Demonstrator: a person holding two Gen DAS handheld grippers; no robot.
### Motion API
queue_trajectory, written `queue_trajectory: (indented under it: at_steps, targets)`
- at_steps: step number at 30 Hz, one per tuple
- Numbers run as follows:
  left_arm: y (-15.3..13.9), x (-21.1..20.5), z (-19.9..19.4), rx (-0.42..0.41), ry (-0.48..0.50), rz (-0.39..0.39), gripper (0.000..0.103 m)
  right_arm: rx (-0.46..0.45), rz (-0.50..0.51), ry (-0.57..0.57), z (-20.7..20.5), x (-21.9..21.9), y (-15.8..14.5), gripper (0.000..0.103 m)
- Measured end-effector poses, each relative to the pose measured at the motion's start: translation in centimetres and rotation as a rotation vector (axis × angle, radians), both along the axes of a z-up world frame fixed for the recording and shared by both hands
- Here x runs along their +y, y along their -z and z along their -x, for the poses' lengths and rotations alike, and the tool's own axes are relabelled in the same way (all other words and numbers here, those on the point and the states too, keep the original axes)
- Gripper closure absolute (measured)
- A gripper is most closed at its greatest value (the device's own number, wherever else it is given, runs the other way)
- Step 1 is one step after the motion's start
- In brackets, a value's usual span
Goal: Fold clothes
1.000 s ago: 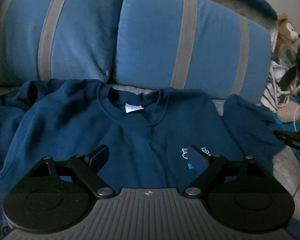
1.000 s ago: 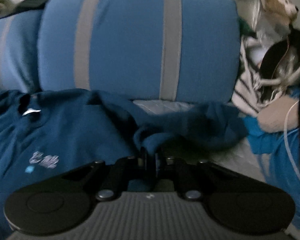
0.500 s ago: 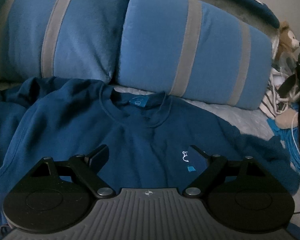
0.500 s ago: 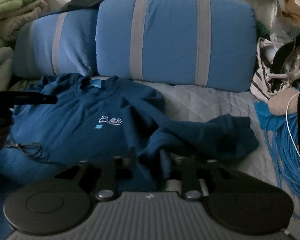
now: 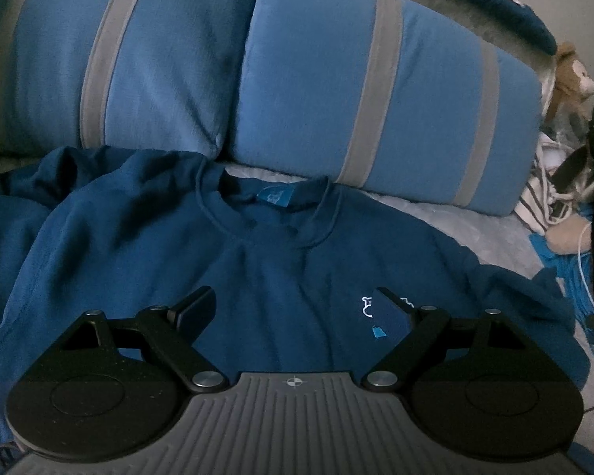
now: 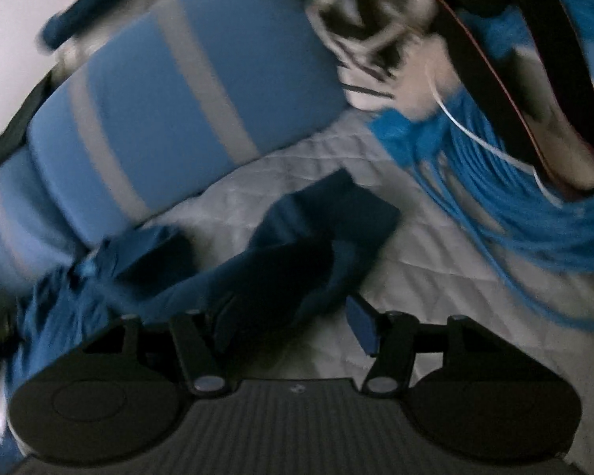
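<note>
Left wrist: sweatshirt (image 5: 257,277) flat by pillows (image 5: 376,91) | L gripper (image 5: 297,308) jaws apart, empty | R gripper (image 6: 293,316) spread wide, sleeve (image 6: 297,245) lying btwn, not pinched

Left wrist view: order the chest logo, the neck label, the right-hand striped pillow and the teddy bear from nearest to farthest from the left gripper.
1. Chest logo, beside the left gripper's right finger.
2. Neck label, ahead inside the collar.
3. Right-hand striped pillow, behind the sweatshirt.
4. Teddy bear, far right, back.
</note>
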State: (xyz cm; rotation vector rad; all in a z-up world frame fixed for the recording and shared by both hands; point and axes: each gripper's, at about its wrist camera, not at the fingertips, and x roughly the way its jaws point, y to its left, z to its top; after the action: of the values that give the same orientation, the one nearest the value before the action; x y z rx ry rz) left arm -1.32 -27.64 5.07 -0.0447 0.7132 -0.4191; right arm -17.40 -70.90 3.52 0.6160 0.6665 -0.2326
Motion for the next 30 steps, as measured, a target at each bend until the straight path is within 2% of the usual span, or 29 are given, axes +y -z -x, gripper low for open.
queue_trajectory:
  at_steps: [3, 7, 9, 11, 12, 18, 25, 30]
  targets:
    - [0.1, 0.0, -0.1, 0.008, 0.001, 0.001, 0.017, 0.010, -0.039, 0.057, -1.2, -1.4, 1.6, 0.037]
    - [0.3, 0.0, -0.3, 0.015, -0.001, 0.001, 0.017, 0.021, -0.103, 0.107, -2.7, -2.8, 3.4, 0.053]
    - [0.4, 0.0, -0.3, 0.019, -0.002, 0.002, 0.017, 0.027, -0.138, 0.123, -3.1, -3.2, 3.9, 0.066]
    - [0.5, 0.0, -0.3, 0.021, -0.003, -0.002, 0.017, 0.040, -0.166, 0.133, -3.4, -3.3, 4.2, 0.097]
    - [0.6, 0.0, -0.3, 0.022, -0.005, -0.004, 0.017, 0.046, -0.181, 0.138, -3.6, -3.3, 4.4, 0.100]
    - [0.6, 0.2, -0.5, 0.032, -0.011, 0.006, 0.017, 0.004, -0.167, 0.156, -0.8, -2.4, 1.3, 0.100]
    - [0.6, 0.3, -0.5, 0.036, -0.008, 0.011, 0.017, -0.036, -0.244, 0.195, 6.0, -1.8, -4.1, 0.100]
    - [0.6, 0.2, -0.5, 0.036, -0.005, 0.004, 0.017, -0.030, -0.297, 0.205, 8.2, -1.7, -5.6, 0.100]
